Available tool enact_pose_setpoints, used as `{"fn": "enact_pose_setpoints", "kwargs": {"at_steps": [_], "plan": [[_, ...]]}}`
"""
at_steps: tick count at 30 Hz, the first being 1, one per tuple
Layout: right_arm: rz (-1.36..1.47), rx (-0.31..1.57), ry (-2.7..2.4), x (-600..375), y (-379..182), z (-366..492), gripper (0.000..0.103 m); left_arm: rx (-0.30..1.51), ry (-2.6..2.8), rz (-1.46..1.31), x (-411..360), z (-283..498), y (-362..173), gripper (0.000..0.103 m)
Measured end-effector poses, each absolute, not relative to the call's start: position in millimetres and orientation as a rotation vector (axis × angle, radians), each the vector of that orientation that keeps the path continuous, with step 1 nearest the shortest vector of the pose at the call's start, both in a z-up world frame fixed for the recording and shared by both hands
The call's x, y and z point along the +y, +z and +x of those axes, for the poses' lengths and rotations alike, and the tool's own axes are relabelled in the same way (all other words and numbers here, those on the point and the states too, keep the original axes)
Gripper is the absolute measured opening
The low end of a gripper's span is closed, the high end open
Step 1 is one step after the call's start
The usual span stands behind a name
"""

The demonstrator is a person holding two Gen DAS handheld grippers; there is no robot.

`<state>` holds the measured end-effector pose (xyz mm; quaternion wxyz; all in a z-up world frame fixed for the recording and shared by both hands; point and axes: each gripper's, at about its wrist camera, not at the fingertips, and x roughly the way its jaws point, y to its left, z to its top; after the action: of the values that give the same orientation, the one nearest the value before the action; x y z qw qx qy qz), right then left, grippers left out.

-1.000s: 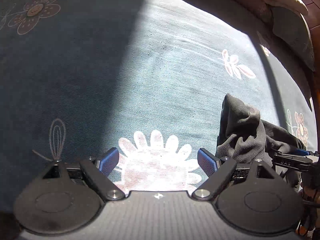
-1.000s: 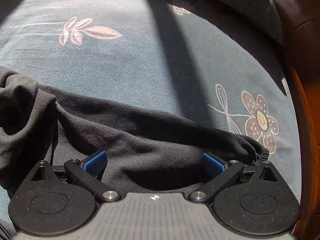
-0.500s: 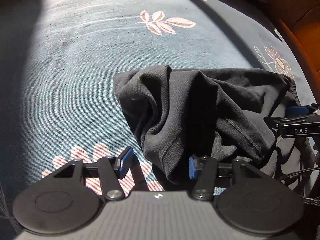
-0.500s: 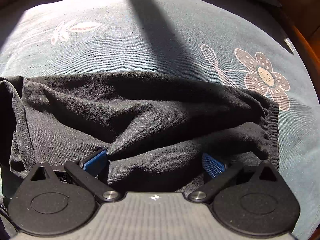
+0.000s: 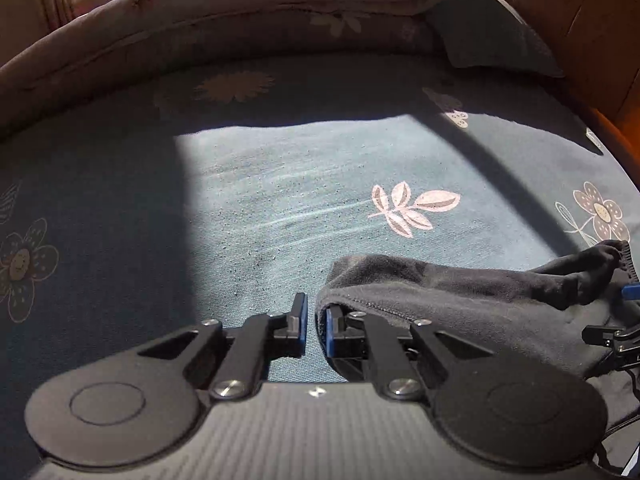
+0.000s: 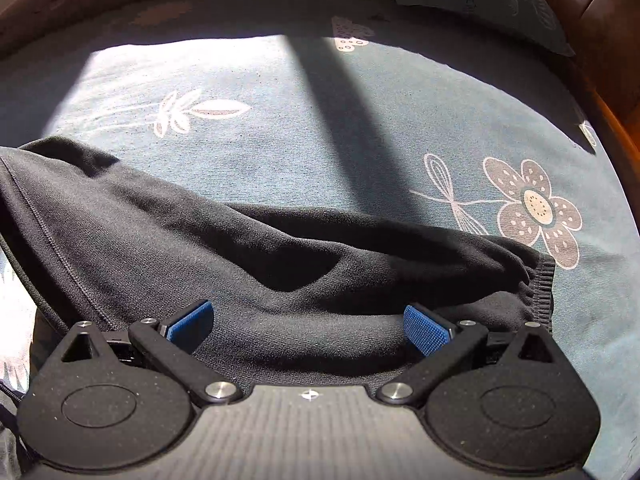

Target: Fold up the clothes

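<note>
Fabric of the dark garment (image 6: 280, 264) looks soft, light, floppy; it lies crumpled on the bed (image 5: 304, 184), lower right. Left claw (image 5: 316, 326) has just closed, pinching its seamed corner; right claw (image 6: 308, 326) gapes empty. Ribbed waistband (image 6: 542, 300) offers firmer purchase.

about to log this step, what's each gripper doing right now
left gripper: just closed, nearly shut, pinching the edge of the dark garment.
right gripper: open wide, pads not pressing, garment lying between and under them.

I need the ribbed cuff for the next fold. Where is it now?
In the right wrist view the ribbed cuff is at the dark garment's right end, just below the big printed flower on the bedsheet.
</note>
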<state>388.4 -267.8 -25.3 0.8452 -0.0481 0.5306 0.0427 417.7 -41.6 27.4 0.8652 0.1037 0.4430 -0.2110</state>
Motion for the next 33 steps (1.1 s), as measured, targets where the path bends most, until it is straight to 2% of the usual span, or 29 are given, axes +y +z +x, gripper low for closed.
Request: {"fn": "enact_pose_setpoints", "kwargs": {"at_steps": [6,13,17,20,23,25,29,31,33], "plan": [[-0.077,1.081,0.11,-262.6,-10.8,382.7,0.103,0.836,-0.671,0.103,-79.9,397.7,58.2,0.007],[-0.064,1.109,0.004,-295.4,-7.7,363.1,0.103,0.845,-1.063,-0.021,-170.6,356.2,40.9,0.007],[-0.087,1.15,-0.09,-329.3,-10.5,341.2,0.103,0.916,-1.222,-0.004,-221.0,341.9,16.5,0.007],[-0.108,1.19,-0.144,-349.4,-15.7,324.3,0.103,1.089,-1.287,0.085,-253.6,333.0,-15.2,0.009],[-0.114,1.21,-0.174,-362.1,-17.7,312.5,0.103,1.157,-1.296,0.13,-250.8,322.4,-28.1,0.022],[-0.115,1.215,-0.178,-366.2,-17.8,308.5,0.103,1.183,-1.3,0.104,-237.2,320.3,-26.1,0.042],[-0.117,1.198,-0.179,-367.2,-13.8,308.3,0.103,1.199,-1.278,0.06,-199.7,324.7,-9.6,0.053],[-0.107,1.184,-0.161,-364.9,-9.3,311.7,0.103,1.201,-1.214,0.062,-179.0,334.0,-0.3,0.064],[-0.093,1.163,-0.122,-359.0,-2.6,317.3,0.103,1.207,-1.132,0.049,-156.4,343.4,4.3,0.066]]}}
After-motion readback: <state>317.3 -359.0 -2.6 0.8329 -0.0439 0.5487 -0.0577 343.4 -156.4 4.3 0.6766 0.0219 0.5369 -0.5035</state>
